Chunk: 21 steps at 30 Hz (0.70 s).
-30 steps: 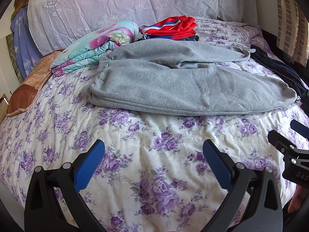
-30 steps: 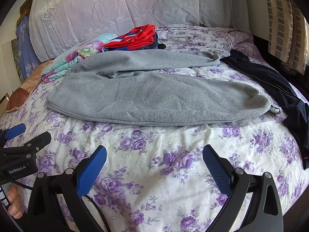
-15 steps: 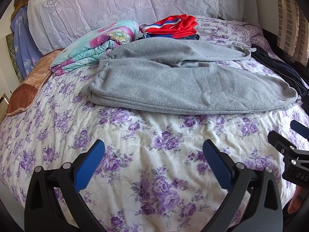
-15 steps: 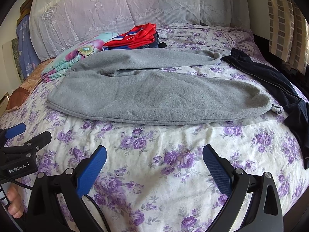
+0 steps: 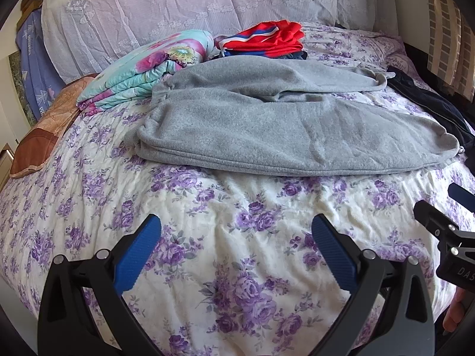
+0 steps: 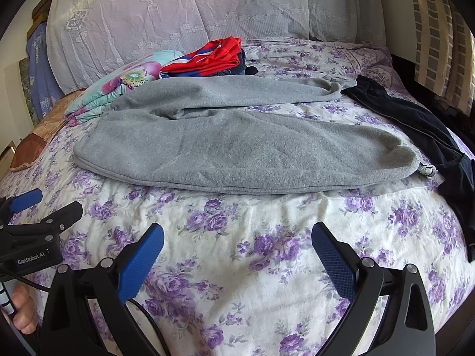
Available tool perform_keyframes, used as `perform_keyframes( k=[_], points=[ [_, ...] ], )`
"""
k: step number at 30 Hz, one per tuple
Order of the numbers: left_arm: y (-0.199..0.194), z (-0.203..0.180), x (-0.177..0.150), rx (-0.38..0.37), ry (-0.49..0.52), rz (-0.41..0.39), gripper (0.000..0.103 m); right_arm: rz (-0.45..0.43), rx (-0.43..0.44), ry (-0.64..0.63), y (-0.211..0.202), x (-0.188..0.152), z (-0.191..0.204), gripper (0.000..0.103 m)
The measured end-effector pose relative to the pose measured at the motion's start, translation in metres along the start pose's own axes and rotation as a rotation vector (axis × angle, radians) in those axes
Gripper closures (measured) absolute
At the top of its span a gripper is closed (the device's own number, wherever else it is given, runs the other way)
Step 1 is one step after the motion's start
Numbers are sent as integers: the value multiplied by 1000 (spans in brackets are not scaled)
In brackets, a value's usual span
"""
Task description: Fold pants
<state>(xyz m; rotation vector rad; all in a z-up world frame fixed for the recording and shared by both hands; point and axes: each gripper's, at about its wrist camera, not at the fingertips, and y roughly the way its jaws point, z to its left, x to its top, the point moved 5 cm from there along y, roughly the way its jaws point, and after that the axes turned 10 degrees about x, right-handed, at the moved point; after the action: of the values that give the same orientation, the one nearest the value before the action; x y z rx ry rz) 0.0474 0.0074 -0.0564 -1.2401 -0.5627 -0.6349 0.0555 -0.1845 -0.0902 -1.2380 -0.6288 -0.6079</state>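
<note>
Grey fleece pants (image 5: pixel 285 130) lie across the bed, waistband at the left, legs running right; the near leg lies flat and the far leg spreads away behind it. They also show in the right wrist view (image 6: pixel 246 151). My left gripper (image 5: pixel 236 243) is open and empty, hovering over the floral sheet in front of the pants. My right gripper (image 6: pixel 237 244) is open and empty, also short of the pants' near edge. Each gripper appears at the edge of the other's view: the right one (image 5: pixel 445 222), the left one (image 6: pixel 38 216).
The bed has a purple floral sheet (image 5: pixel 237 222). A folded turquoise floral blanket (image 5: pixel 142 71) and red clothes (image 5: pixel 267 40) lie behind the pants. A dark garment (image 6: pixel 415 124) lies at the right. Pillows (image 5: pixel 178 9) stand at the head.
Both grippers have edged slightly nearer and higher over the bed; the pants sit a little lower in both views. Nothing was grasped.
</note>
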Motion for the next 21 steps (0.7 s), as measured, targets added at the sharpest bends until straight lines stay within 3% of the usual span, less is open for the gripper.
perform_keyframes(
  k=[9,16,21],
  points=[
    [17,5,5,-19,7,43,4,20,3,-5,9,3,-3,3],
    [72,70,28,-11,-118,150,4,3,-15,-168,15,16,2,3],
    [113,98,45,-125,-180,249,4,67,55,-348,34,20,19,3]
  ],
)
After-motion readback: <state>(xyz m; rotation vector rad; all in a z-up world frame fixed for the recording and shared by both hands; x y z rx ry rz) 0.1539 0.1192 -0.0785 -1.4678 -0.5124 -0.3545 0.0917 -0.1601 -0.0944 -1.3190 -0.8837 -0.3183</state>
